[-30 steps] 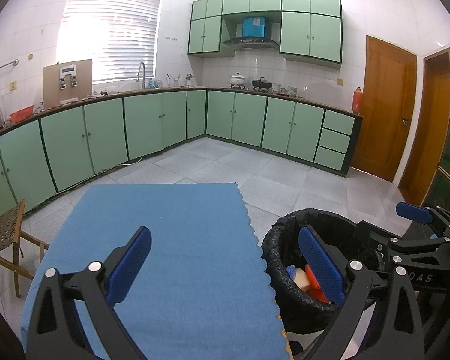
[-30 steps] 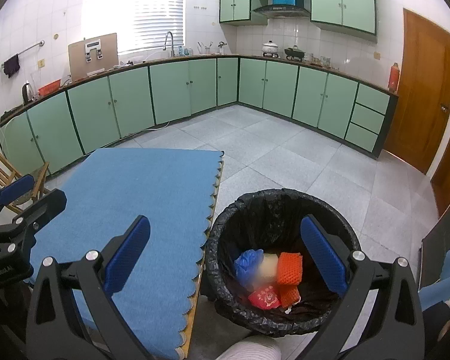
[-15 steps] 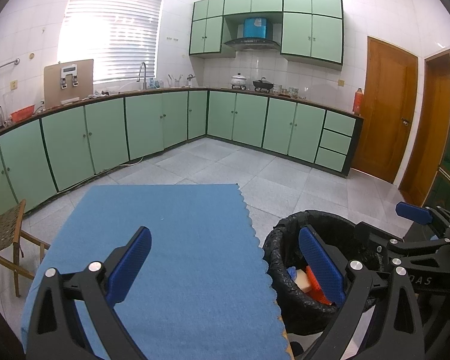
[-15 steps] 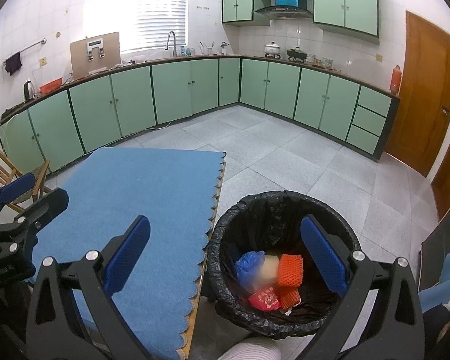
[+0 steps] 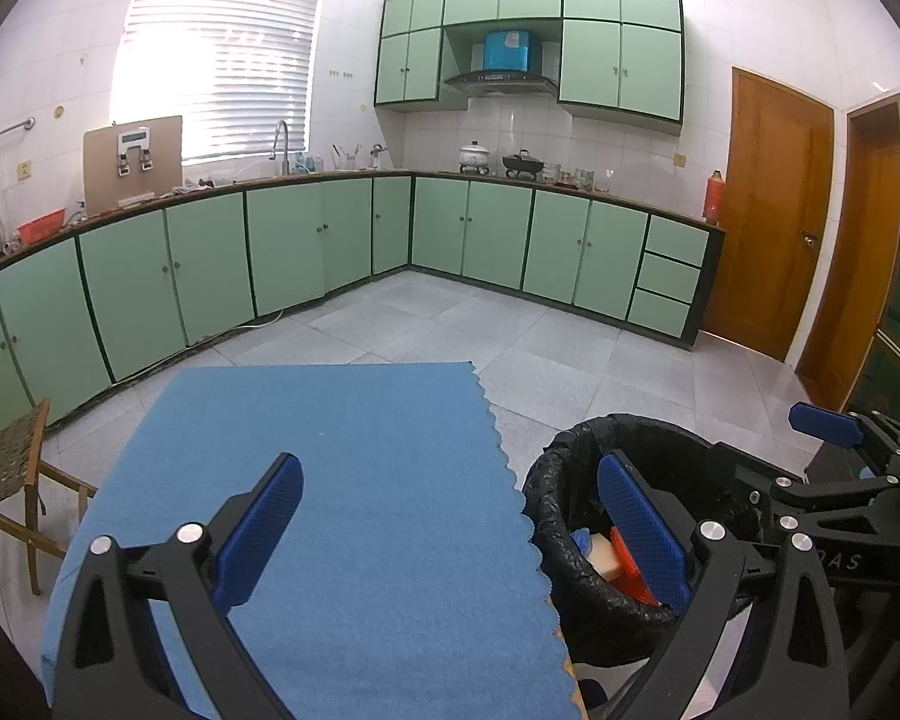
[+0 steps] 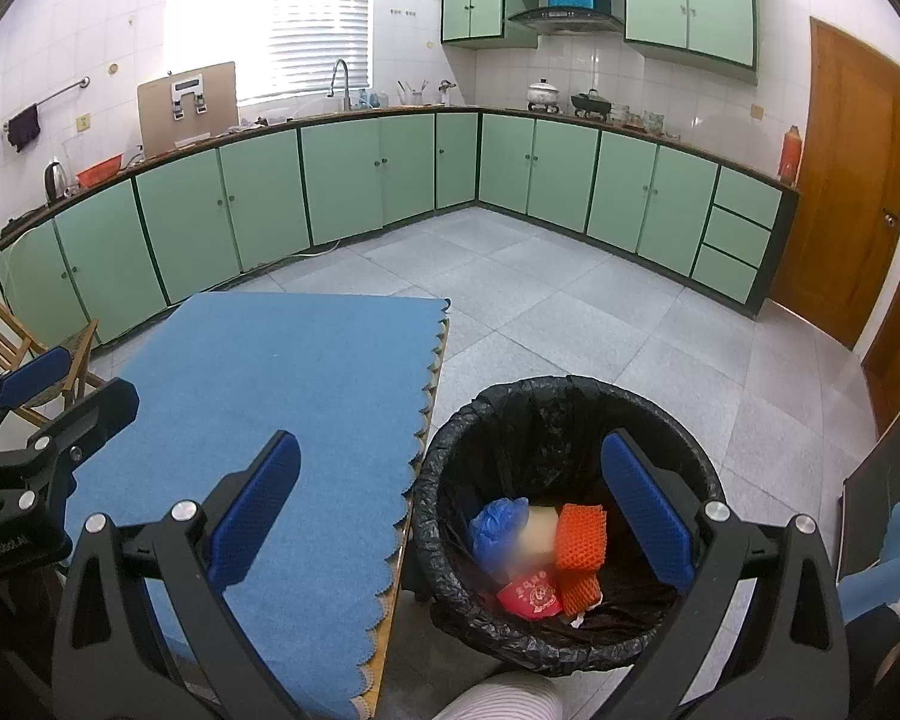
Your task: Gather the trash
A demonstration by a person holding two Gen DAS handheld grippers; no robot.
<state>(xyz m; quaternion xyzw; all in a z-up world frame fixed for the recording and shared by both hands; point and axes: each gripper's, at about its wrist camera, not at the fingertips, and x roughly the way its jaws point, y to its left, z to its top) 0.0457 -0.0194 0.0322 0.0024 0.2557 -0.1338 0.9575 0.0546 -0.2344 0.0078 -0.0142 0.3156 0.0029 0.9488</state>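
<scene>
A bin lined with a black bag stands on the floor just right of the table. Inside lie a crumpled blue bag, a pale block, orange foam netting and a red wrapper. My right gripper is open above the bin's left rim and the table edge, nothing between its fingers. My left gripper is open over the blue cloth, empty. The right gripper's body shows at the right of the left wrist view.
The table is covered by a blue cloth with a scalloped edge. A wooden chair stands at its left. Green cabinets line the walls beyond grey floor tiles. Wooden doors at right. A striped sleeve shows at the bottom.
Both views have shifted only slightly; the bin sits a little further right and lower in the right wrist view. Both grippers stay open and empty.
</scene>
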